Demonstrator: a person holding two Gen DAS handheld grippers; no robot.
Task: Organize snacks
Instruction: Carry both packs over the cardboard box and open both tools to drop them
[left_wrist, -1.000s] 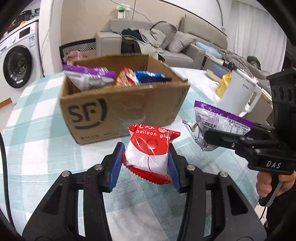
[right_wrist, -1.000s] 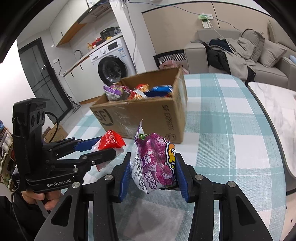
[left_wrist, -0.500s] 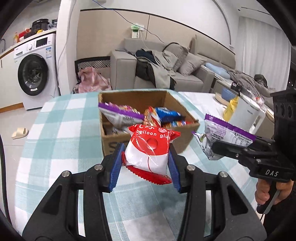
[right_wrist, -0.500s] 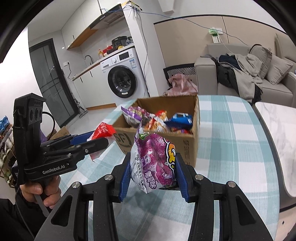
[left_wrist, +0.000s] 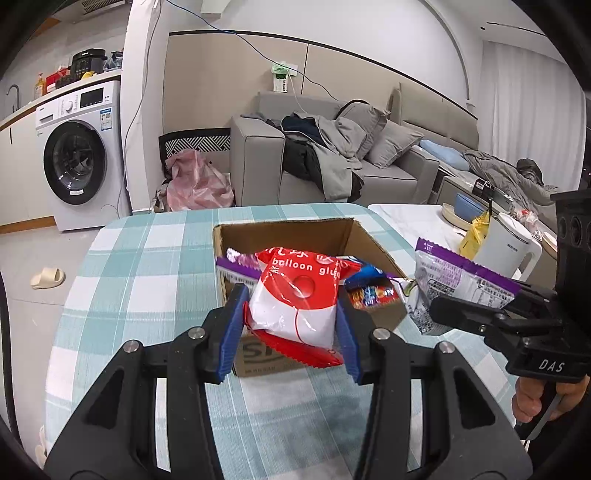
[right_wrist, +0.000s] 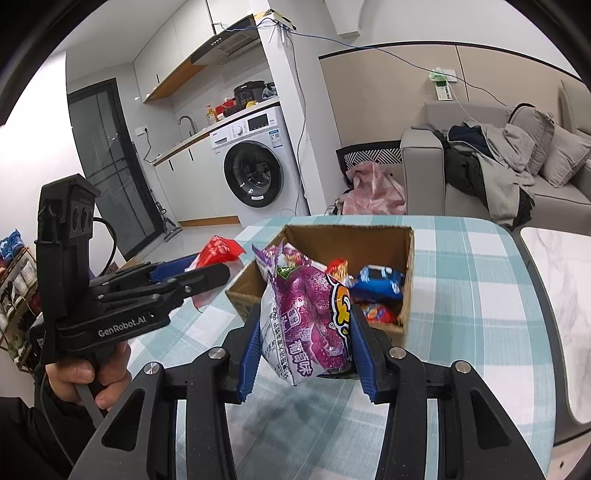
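My left gripper (left_wrist: 291, 317) is shut on a red-and-white "balloon glue" packet (left_wrist: 295, 299), held in the air over the near wall of an open cardboard box (left_wrist: 288, 230). The box holds several snack packs, among them a blue one (right_wrist: 380, 280). My right gripper (right_wrist: 303, 332) is shut on a purple snack bag (right_wrist: 310, 325), raised just in front of the same box (right_wrist: 347, 236). Each gripper shows in the other's view: the right gripper (left_wrist: 458, 314) with its purple bag (left_wrist: 458, 284), the left gripper (right_wrist: 207, 271) with its red packet (right_wrist: 218, 251).
The box stands on a table with a teal-and-white checked cloth (left_wrist: 147, 258). A white kettle (left_wrist: 506, 243) and a yellow bag (left_wrist: 474, 236) sit at the right. Behind are a grey sofa (left_wrist: 332, 166) piled with clothes and a washing machine (left_wrist: 77, 162).
Both grippers have risen with their packets and now look down into the box from above; earlier the box's front wall faced them.
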